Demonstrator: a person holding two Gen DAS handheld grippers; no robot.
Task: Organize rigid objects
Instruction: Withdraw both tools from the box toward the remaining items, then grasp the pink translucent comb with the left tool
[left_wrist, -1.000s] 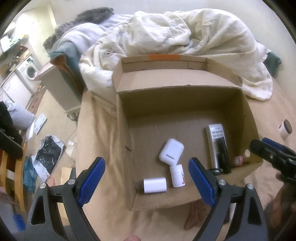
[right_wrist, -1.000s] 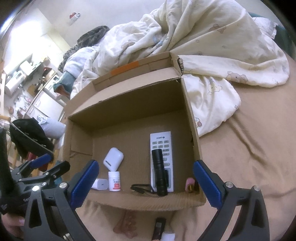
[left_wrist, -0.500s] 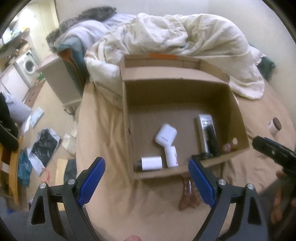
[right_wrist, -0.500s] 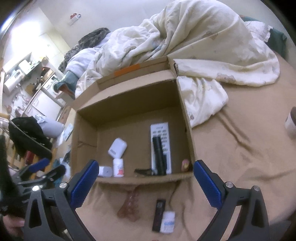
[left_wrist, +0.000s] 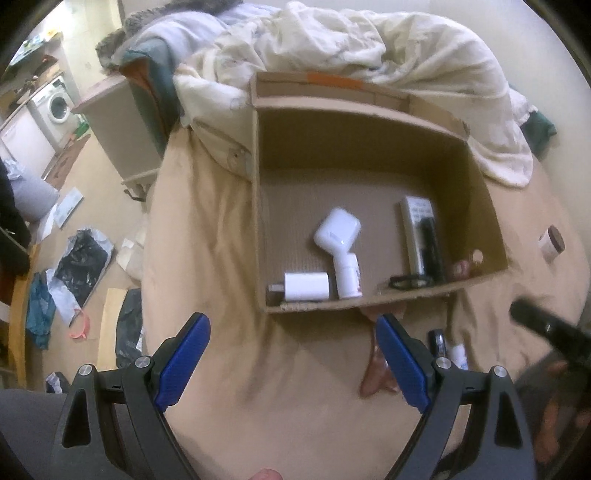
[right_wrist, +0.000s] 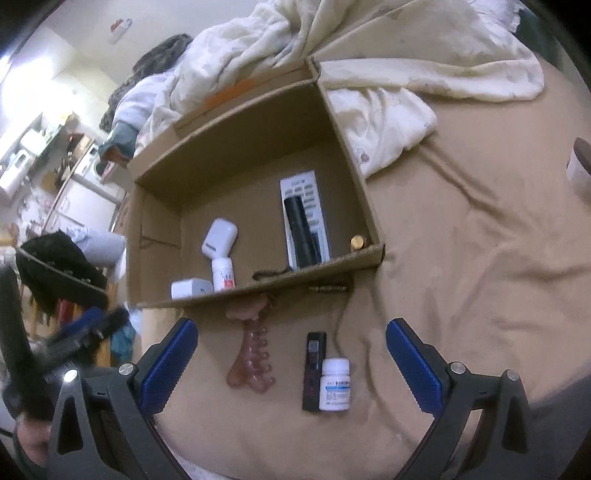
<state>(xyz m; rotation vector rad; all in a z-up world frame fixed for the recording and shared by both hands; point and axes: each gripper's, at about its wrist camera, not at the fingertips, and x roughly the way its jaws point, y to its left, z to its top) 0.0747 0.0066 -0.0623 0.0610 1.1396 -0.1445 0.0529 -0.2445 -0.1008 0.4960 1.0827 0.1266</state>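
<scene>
Both grippers gape wide, empty, above items beside a cardboard box (right_wrist: 258, 291).
The white pill bottle (right_wrist: 335, 384) looks light, stiff and slick; grasp it across its body.

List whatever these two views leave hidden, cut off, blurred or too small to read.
- Small gold-capped thing in the box's near right corner: right wrist view, the box wall hides its body.
- Brown-lidded jar: right wrist view, cut off by the picture's edge.
- Pill bottle label: right wrist view, print too small to read.
- Pink toothed piece: left wrist view, blurred and partly behind the left gripper's finger.
- Right gripper: left wrist view, a blur at the edge.
</scene>
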